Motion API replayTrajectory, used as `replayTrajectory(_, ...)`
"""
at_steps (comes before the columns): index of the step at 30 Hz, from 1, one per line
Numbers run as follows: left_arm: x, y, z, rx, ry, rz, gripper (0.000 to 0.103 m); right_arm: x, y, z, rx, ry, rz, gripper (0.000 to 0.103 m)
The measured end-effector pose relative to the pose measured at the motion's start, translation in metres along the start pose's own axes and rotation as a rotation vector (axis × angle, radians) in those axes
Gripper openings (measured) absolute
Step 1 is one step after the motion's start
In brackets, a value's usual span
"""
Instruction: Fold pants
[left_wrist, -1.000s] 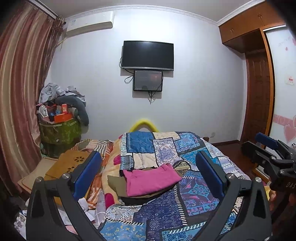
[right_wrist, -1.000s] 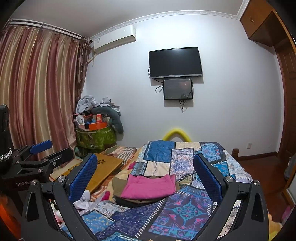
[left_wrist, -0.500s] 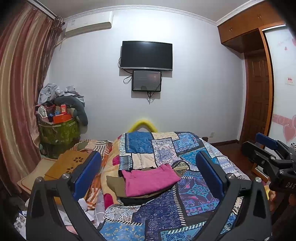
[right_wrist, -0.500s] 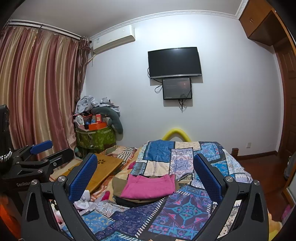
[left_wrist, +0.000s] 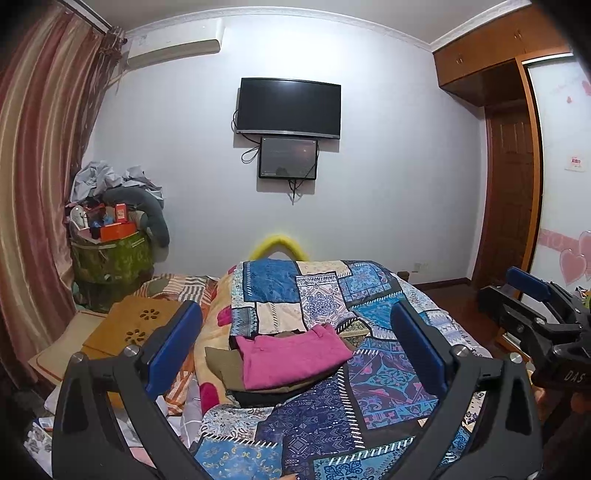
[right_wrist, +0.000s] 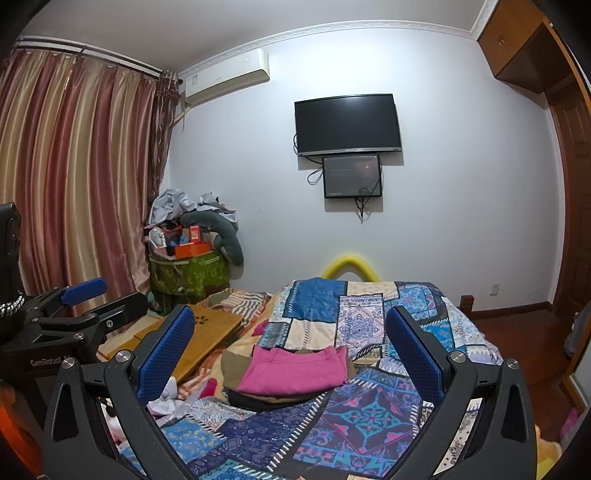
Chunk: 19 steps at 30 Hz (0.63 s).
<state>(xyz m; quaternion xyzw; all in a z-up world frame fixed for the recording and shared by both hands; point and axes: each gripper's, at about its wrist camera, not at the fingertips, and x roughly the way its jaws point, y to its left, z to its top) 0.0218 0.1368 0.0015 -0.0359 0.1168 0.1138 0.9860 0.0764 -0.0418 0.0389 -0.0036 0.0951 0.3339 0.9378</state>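
Your left gripper (left_wrist: 295, 350) and right gripper (right_wrist: 290, 350) both stand spread apart and empty, held above the bed (left_wrist: 369, 387). Lower centre of each frame, the pink pants (left_wrist: 291, 356) lie folded atop a small stack; folding looks done or nearly so.

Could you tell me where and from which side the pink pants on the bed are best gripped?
Probably the near edge of the pink pants, approached from the foot of the bed: they lie folded flat atop a darker pile, with that edge facing both open grippers.
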Motion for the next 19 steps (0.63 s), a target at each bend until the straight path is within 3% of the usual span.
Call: replayTrajectory(19, 0.013, 0.0, -0.006, -0.008, 0.031, -0.012, 0.103, 0.005, -0.003, -0.008, 0.014, 0.02, -0.005, 0.103)
